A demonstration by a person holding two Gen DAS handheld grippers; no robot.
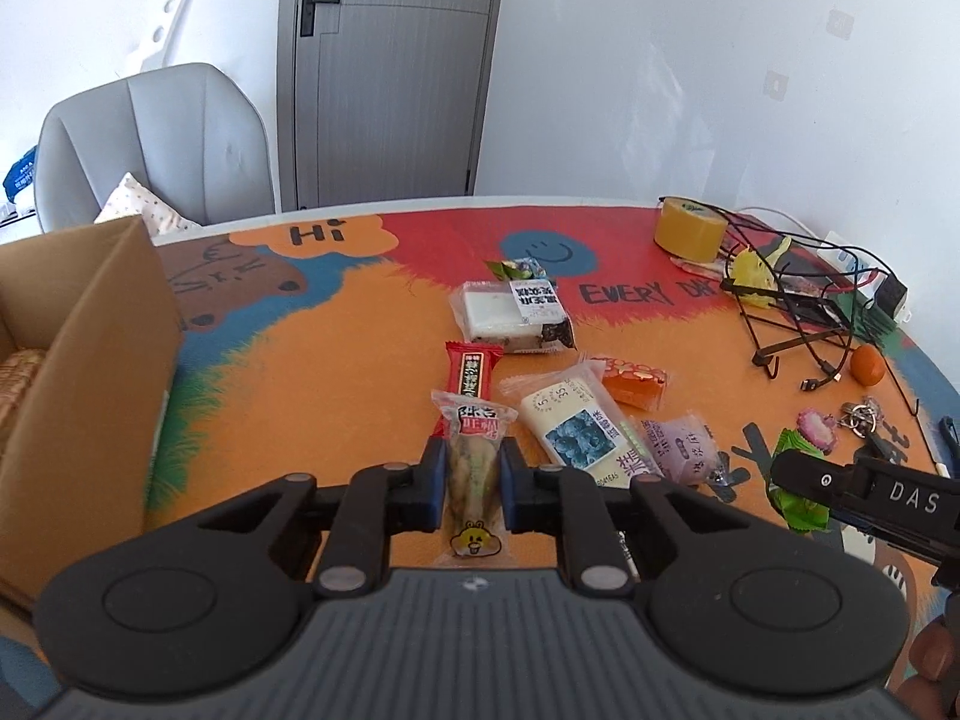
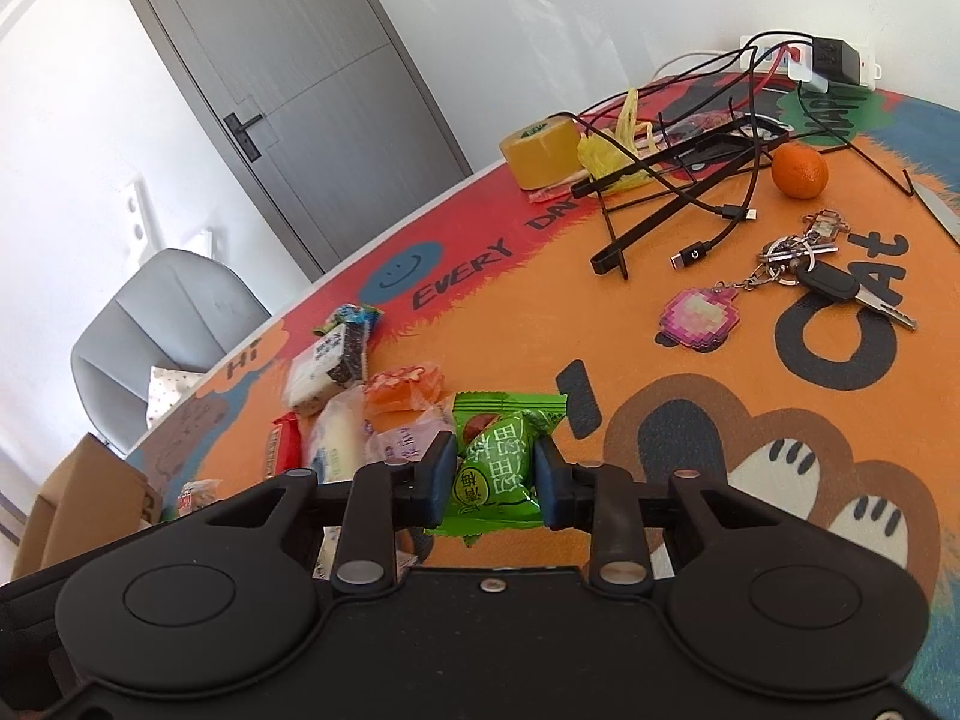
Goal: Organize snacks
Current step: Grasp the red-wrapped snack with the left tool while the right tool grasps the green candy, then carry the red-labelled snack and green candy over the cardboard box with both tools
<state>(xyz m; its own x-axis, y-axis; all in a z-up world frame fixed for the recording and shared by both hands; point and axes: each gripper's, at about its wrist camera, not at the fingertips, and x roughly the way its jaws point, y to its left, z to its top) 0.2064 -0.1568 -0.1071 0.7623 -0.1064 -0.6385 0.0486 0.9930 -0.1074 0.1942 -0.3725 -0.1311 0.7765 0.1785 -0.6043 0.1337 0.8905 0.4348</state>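
Cardboard box [image 1: 78, 360] left on table [image 1: 336, 372]; snack packets [image 1: 558, 414] centre; tape roll [image 1: 687, 228], cables [image 1: 804, 276] far right.

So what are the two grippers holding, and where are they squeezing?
The left gripper pinches a clear-wrapped snack bar across its middle. The right gripper pinches a green snack packet by its two sides.

Right claw [image 2: 493, 483] clamped on green snack packet [image 2: 495, 468] above orange cartoon tablecloth [image 2: 600, 312].

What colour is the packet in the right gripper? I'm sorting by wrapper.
Bright green packet, clearest in the right wrist view.
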